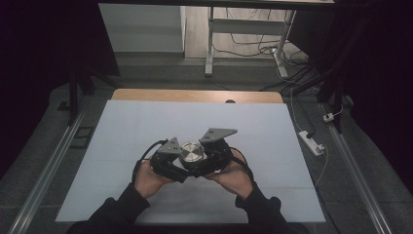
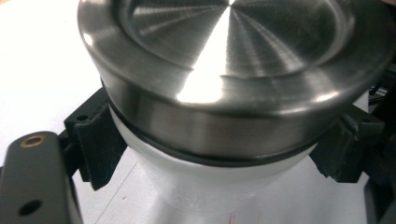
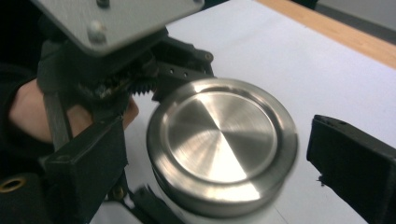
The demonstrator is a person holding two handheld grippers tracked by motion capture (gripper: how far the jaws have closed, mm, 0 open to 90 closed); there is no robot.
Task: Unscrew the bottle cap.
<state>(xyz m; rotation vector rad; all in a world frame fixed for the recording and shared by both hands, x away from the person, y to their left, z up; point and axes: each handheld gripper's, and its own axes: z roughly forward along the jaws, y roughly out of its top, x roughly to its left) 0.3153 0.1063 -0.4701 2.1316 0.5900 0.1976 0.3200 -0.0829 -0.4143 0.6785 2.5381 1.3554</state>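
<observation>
A white round jar with a brushed-steel screw lid (image 1: pixel 191 153) sits just below the centre of the high view, between the two hand-held grippers. In the left gripper view the steel lid (image 2: pixel 233 60) takes up the upper half of the frame, with a thin dark ring under its rim and the white jar body (image 2: pixel 210 186) below it. The left gripper (image 1: pixel 168 158) is clamped on that body: its two black jaws press against the jar from the left and right edges of the frame, just under the lid.

The right gripper (image 1: pixel 214 151) stands just right of the jar in the high view, its grey three-cornered plate pointing toward the upper right. In the right gripper view its two black jaws stand apart, one at the lower left and one at the right edge, with the lid (image 3: pixel 222 144) between them; a clear gap shows between the right jaw and the lid's rim, so the pads do not press on it. The left gripper (image 3: pixel 135 79) and the person's left hand (image 3: pixel 28 112) show in the upper left of that view, behind the jar.

The jar stands on a pale blue-white mat (image 1: pixel 146 122) that covers a light wooden table (image 1: pixel 195 95), whose bare edge shows along the top of the mat. The person's dark sleeves (image 1: pixel 117 209) come in from the bottom of the high view.
</observation>
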